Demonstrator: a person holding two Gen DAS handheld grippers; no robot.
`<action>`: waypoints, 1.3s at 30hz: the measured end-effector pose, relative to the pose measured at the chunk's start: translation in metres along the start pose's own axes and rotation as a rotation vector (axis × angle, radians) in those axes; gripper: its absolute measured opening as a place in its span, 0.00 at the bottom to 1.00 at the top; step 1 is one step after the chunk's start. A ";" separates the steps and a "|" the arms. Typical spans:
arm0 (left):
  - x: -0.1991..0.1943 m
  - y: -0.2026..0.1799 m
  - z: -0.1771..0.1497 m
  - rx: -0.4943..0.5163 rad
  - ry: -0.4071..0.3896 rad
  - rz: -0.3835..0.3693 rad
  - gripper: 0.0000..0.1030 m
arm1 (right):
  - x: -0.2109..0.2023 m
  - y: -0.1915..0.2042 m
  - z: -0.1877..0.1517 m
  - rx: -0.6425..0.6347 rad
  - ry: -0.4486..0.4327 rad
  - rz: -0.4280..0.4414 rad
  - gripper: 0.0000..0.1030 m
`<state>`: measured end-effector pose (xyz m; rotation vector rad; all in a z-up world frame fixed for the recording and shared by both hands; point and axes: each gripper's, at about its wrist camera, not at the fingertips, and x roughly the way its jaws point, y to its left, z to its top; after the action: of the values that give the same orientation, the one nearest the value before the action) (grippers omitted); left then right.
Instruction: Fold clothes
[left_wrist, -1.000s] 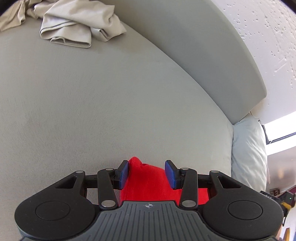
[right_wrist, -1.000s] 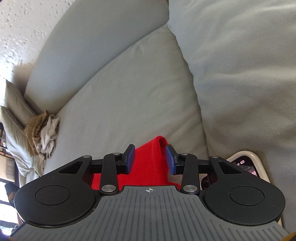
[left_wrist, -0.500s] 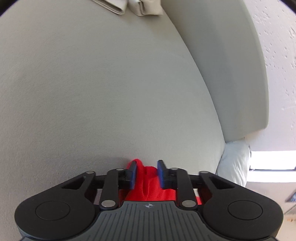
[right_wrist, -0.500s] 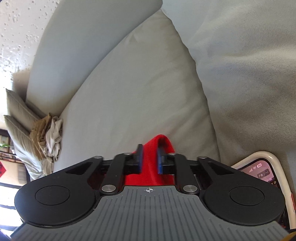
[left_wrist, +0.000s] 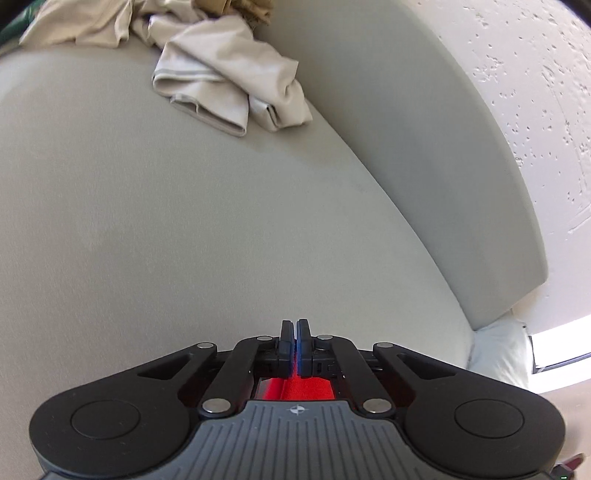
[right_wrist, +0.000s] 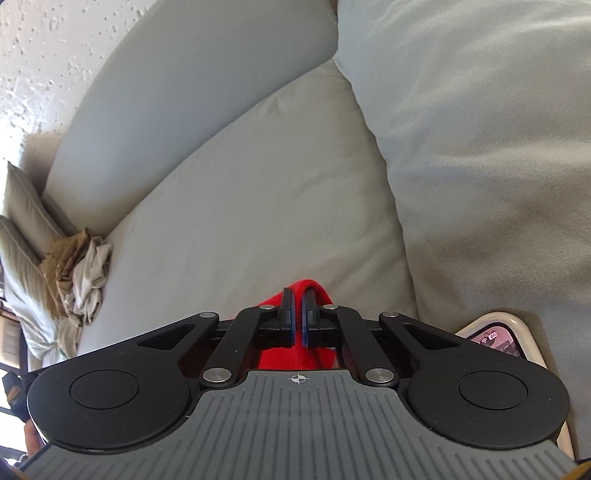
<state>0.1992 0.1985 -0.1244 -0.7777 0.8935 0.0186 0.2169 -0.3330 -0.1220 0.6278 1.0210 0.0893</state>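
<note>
A red garment (left_wrist: 306, 389) lies on the grey sofa seat (left_wrist: 184, 221), mostly hidden under my grippers. In the left wrist view, my left gripper (left_wrist: 296, 325) is closing its jaws; the pads meet with a thin fold of the red cloth pinched between them. In the right wrist view, the red garment (right_wrist: 280, 358) pokes up past the tips of my right gripper (right_wrist: 297, 295). Its jaws are closing too, and the pads press on the cloth with only a narrow gap left.
A heap of beige clothes (left_wrist: 236, 85) lies at the far end of the seat against the backrest (left_wrist: 424, 147). A large pale cushion (right_wrist: 480, 147) rises to the right of the right gripper. A phone (right_wrist: 498, 341) lies at its lower right.
Both grippers have closed from wide open onto the red garment. The left view tipped down, then back up, so the beige heap shows again.
</note>
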 end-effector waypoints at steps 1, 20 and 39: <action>-0.001 -0.002 -0.001 0.023 -0.032 0.017 0.00 | -0.001 0.000 0.000 0.002 -0.006 -0.006 0.02; -0.166 -0.088 -0.111 0.511 0.127 -0.099 0.34 | -0.192 0.055 -0.124 -0.235 -0.296 0.035 0.43; -0.065 -0.093 -0.220 0.775 -0.005 0.239 0.39 | -0.070 0.102 -0.214 -0.755 -0.147 -0.141 0.47</action>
<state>0.0355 0.0147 -0.1058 0.0516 0.8914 -0.1100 0.0260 -0.1779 -0.0920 -0.1244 0.8043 0.2844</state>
